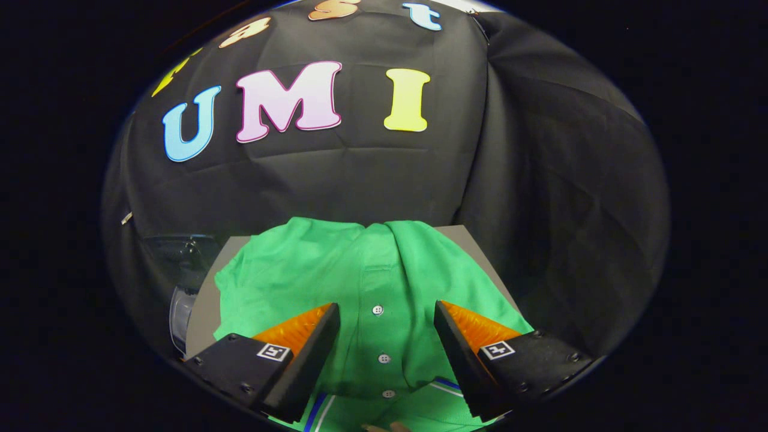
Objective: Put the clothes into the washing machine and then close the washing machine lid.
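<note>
Shirt: green shirt spread flat on grey table, button placket facing up.
Gripper: fingers wide apart over the shirt, holding nothing; placket buttons between them.
Washer: dark washing machine beside shirt's left sleeve.

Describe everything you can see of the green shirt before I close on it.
The green shirt is a polo of soft, creased fabric, lying spread on a grey board. Its placket with three pale buttons runs between the fingers of the open gripper. One side is folded over toward the middle. White and blue trim shows at the near edge. Whether the fingers touch it is unclear.
</note>
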Demonstrator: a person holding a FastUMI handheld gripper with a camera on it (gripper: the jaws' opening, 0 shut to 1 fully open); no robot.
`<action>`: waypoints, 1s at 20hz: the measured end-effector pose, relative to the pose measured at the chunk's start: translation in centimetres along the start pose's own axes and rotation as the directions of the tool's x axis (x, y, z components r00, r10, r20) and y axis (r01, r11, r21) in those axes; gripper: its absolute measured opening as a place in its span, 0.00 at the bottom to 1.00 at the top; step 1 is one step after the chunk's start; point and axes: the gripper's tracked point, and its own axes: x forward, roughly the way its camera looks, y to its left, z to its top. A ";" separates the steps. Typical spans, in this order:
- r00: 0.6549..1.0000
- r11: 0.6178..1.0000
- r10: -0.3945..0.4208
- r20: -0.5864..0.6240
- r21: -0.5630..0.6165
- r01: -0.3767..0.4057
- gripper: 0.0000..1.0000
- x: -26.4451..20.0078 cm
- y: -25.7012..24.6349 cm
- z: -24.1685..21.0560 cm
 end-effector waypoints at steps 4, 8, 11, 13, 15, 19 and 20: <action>1.000 1.000 0.002 -0.028 0.004 -0.002 0.99 0.7 -0.1 -0.5; 0.998 0.999 0.015 -0.067 0.049 -0.012 0.99 0.4 -0.1 -0.9; 0.995 1.000 0.016 -0.096 0.023 -0.014 0.82 0.8 0.2 -1.2; 0.992 0.999 0.031 -0.120 -0.006 -0.032 0.53 0.9 0.7 -1.3; 0.994 0.999 0.027 -0.107 -0.019 -0.029 0.23 0.8 0.6 -1.1; 0.997 0.999 0.029 -0.076 -0.035 -0.032 0.07 0.5 0.7 -1.1; 0.997 0.999 0.032 -0.068 -0.036 -0.035 0.07 0.5 0.7 -1.0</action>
